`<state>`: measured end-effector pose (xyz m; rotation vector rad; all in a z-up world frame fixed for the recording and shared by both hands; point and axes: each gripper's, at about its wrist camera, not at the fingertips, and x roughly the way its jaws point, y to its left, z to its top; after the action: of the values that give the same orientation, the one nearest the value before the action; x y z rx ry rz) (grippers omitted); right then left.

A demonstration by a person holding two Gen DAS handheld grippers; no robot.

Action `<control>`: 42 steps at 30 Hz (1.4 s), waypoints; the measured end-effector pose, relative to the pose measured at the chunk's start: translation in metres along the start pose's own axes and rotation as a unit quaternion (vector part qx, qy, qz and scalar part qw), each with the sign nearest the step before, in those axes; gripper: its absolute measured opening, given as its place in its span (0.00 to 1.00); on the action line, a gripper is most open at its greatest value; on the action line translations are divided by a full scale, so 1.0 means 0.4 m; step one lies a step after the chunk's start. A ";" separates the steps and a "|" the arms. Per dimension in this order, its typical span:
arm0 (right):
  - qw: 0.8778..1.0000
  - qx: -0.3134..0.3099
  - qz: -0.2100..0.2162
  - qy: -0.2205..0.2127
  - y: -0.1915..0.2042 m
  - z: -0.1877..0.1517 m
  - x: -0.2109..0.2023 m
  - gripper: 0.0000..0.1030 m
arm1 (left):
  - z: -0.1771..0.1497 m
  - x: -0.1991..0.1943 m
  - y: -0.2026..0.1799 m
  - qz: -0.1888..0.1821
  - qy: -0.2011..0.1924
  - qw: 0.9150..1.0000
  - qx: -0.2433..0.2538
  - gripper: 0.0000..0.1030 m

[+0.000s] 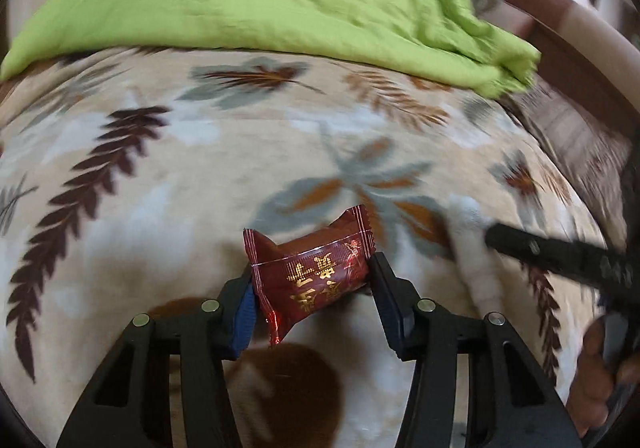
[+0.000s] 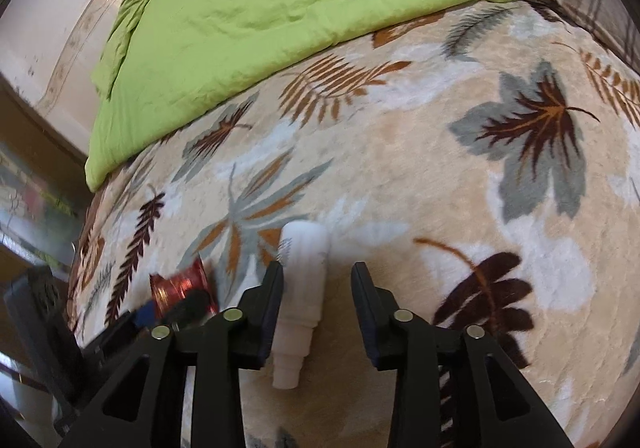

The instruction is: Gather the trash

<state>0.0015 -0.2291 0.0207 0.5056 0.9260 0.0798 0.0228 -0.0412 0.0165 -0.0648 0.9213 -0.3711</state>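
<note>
Left gripper (image 1: 310,280) fingers clamping red wrapper (image 1: 310,266), long axis crosswise.

Soft, even indoor light, no harsh shadows. Heavy fisheye bending with dark vignetted corners in both views, plus motion blur smearing the leaf-print blanket (image 1: 160,176) and edges; shiny wrapper (image 1: 316,272) catches some glare.

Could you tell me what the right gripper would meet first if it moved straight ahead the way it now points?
Probably the small white bottle, lying between the open fingers of the right gripper, nearer its left finger, on the leaf-patterned blanket; depth is unclear.
</note>
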 end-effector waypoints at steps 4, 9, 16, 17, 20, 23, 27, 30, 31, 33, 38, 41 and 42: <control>0.999 -0.038 -0.013 0.012 0.037 -0.014 0.020 0.39 | 0.000 0.003 0.003 0.012 0.001 1.000 0.003 0.51; 0.996 -0.073 -0.041 0.025 0.066 -0.025 0.052 0.39 | -0.006 0.007 -0.023 0.034 0.002 0.999 0.035 0.53; 0.995 -0.095 -0.044 -0.001 0.085 -0.023 0.039 0.33 | -0.003 -0.012 -0.021 0.035 -0.019 0.999 0.029 0.47; 0.994 -0.101 -0.045 -0.010 0.092 -0.023 0.032 0.33 | -0.002 -0.019 -0.022 0.041 -0.028 0.998 0.030 0.47; 0.991 -0.117 -0.051 -0.037 0.110 -0.023 0.008 0.33 | 0.003 -0.045 -0.026 0.060 -0.058 0.996 0.033 0.47; 0.990 -0.121 -0.046 -0.049 0.116 -0.022 -0.006 0.33 | 0.010 -0.073 -0.029 0.091 -0.092 0.991 0.039 0.47; 0.990 -0.122 -0.039 -0.054 0.124 -0.020 -0.010 0.33 | 0.019 -0.098 -0.023 0.115 -0.120 0.985 0.035 0.47; 0.989 -0.127 -0.035 -0.062 0.133 -0.023 -0.018 0.33 | 0.024 -0.111 -0.016 0.123 -0.132 0.983 0.030 0.47; 0.989 -0.130 -0.034 -0.065 0.137 -0.024 -0.020 0.33 | 0.024 -0.113 -0.016 0.126 -0.133 0.983 0.030 0.47; 0.988 -0.134 -0.034 -0.070 0.144 -0.026 -0.022 0.33 | 0.026 -0.115 -0.015 0.128 -0.134 0.982 0.029 0.47; 0.987 -0.141 -0.031 -0.073 0.153 -0.029 -0.023 0.33 | 0.026 -0.117 -0.015 0.131 -0.135 0.982 0.032 0.47; 0.986 -0.146 -0.031 -0.077 0.158 -0.032 -0.028 0.33 | 0.025 -0.117 -0.017 0.131 -0.135 0.982 0.031 0.47; 0.986 -0.147 -0.031 -0.078 0.159 -0.032 -0.029 0.33 | 0.025 -0.117 -0.017 0.132 -0.135 0.981 0.032 0.47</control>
<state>-0.0060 -0.1715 0.0516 0.2063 0.7602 0.1171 0.0031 -0.0328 0.0600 0.0646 0.6377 -0.1389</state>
